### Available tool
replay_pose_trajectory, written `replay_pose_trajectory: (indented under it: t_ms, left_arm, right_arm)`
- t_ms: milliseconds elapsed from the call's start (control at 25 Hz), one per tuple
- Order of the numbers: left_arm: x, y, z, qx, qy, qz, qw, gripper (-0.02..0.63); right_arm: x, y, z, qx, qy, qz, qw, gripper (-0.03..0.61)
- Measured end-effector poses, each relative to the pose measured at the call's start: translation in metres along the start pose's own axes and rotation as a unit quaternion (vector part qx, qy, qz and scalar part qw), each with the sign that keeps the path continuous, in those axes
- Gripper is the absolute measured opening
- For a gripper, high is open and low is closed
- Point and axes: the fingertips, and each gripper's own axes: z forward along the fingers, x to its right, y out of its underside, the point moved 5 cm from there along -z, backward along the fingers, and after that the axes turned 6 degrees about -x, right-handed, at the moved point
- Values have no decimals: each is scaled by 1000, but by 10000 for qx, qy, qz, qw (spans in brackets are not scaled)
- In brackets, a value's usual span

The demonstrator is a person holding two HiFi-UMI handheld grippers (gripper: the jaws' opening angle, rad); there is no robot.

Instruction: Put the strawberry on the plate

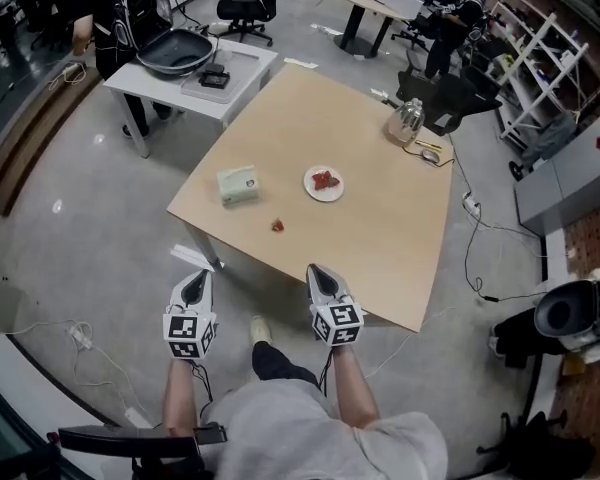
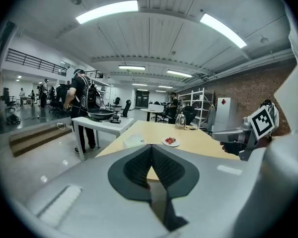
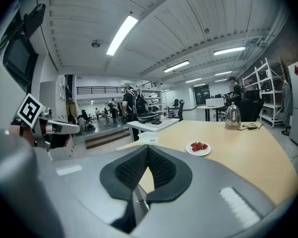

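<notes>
A single strawberry (image 1: 277, 225) lies loose on the tan table (image 1: 380, 238), near its front edge. Behind it to the right is a white plate (image 1: 323, 183) holding some red strawberries; the plate also shows in the left gripper view (image 2: 171, 142) and the right gripper view (image 3: 198, 148). My left gripper (image 1: 198, 276) hangs over the floor, in front of the table's left corner, jaws shut and empty (image 2: 151, 147). My right gripper (image 1: 318, 271) is at the table's front edge, also shut and empty (image 3: 148, 148). Both are well short of the strawberry.
A pale green box (image 1: 238, 185) lies left of the plate. A metal kettle (image 1: 405, 120) stands at the far right corner with cables beside it. A white side table (image 1: 195, 73) with a dark pan stands beyond, with a person next to it. Office chairs and shelving stand further off.
</notes>
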Motion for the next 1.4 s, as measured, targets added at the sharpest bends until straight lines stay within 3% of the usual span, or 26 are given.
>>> replay_pose_trajectory:
  t_ms: [720, 1080, 1400]
  left_arm:
    - [-26, 0, 66, -457, 1, -223, 9987, 20]
    - [-29, -7, 78, -438, -42, -273, 9987, 20]
    - [-23, -11, 83, -443, -31, -276, 9986, 20]
  right_arm:
    - [35, 7, 103, -817, -183, -65, 9965, 6]
    - [43, 20, 151, -1264, -306, -674, 9892, 11]
    - [44, 41, 192, -1753, -609, -874, 9787, 73]
